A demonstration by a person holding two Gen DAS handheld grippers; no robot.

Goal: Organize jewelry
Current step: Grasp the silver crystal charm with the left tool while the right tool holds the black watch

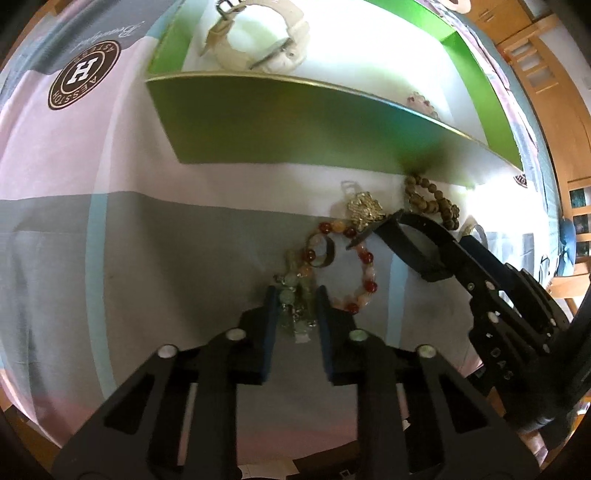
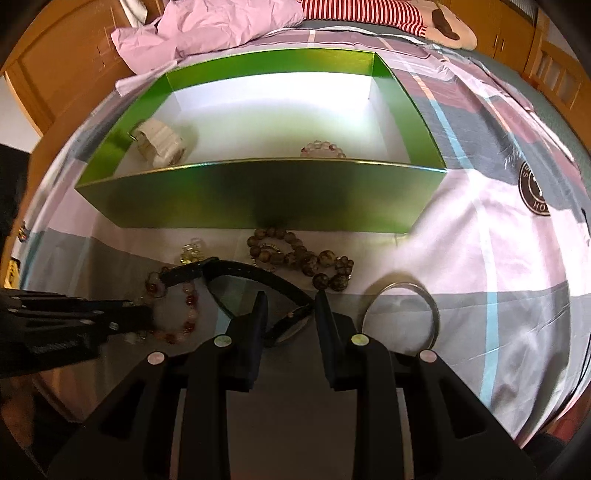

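Observation:
A green box (image 1: pixel 258 122) (image 2: pixel 258 192) stands on the bedsheet and holds a white watch (image 1: pixel 258 40) (image 2: pixel 160 144) and a pale bead bracelet (image 2: pixel 323 149). My left gripper (image 1: pixel 295 295) is shut on a pale green bead bracelet (image 1: pixel 293 295) lying on the sheet. My right gripper (image 2: pixel 290 302) is shut on a black watch (image 2: pixel 258 280), whose strap (image 1: pixel 406 240) lifts off the sheet. A red-and-cream bead bracelet (image 1: pixel 364 269) (image 2: pixel 184 306), a gold brooch (image 1: pixel 364 208), a dark ring (image 1: pixel 323 251) and brown beads (image 1: pixel 432 203) (image 2: pixel 306 258) lie before the box.
A silver bangle (image 2: pixel 402 314) lies right of my right gripper. A pink pillow (image 2: pixel 221 26) and a striped plush toy (image 2: pixel 406 14) lie behind the box. Wooden furniture (image 1: pixel 546 74) stands around the bed.

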